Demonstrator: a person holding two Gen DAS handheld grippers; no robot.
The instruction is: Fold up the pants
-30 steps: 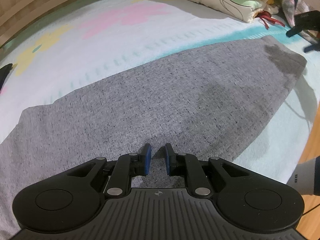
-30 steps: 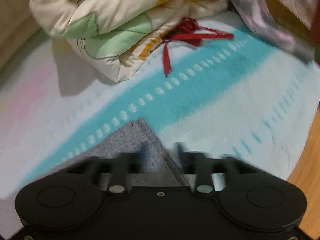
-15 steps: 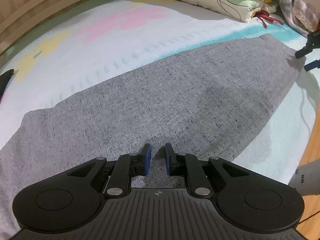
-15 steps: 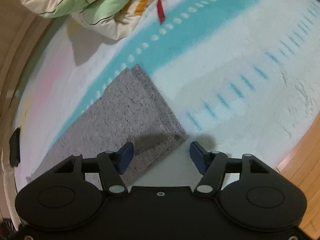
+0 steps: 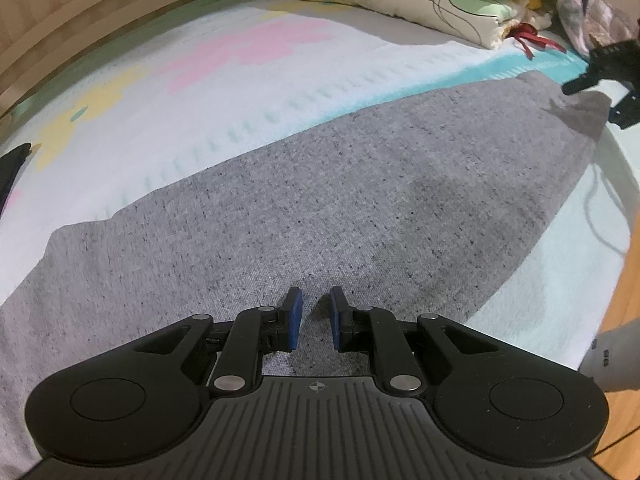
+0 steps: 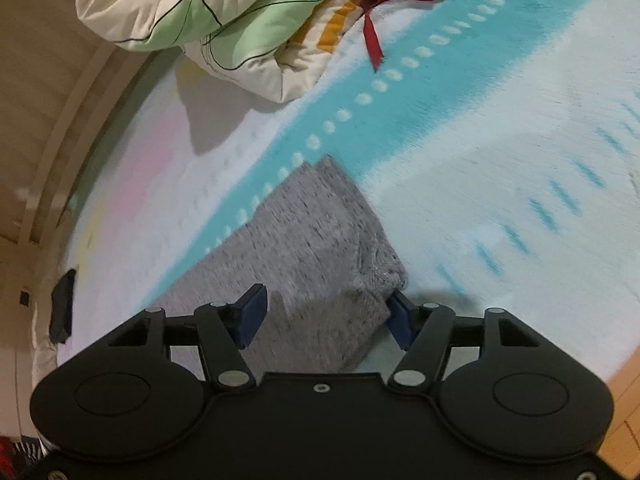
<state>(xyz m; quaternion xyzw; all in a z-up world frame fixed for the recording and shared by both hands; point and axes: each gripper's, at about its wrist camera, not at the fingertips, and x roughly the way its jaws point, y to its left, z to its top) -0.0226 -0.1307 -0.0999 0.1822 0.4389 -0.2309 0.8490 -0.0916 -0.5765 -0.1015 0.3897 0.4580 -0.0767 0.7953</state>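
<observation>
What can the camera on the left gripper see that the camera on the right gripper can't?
Only the left wrist view shows the long middle of the grey pants, the left gripper with its jaws nearly together on the cloth, and a white sock at the edge.

Only the right wrist view shows the end of the pants up close, lying between the open jaws of the right gripper, one pad touching the cloth's edge.

Both show the pants, the pastel blanket, the folded quilt and its red ribbon.

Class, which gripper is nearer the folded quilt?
Right. The right gripper is at the pants' end nearest the quilt; the left gripper rests mid-pants, farther away.
</observation>
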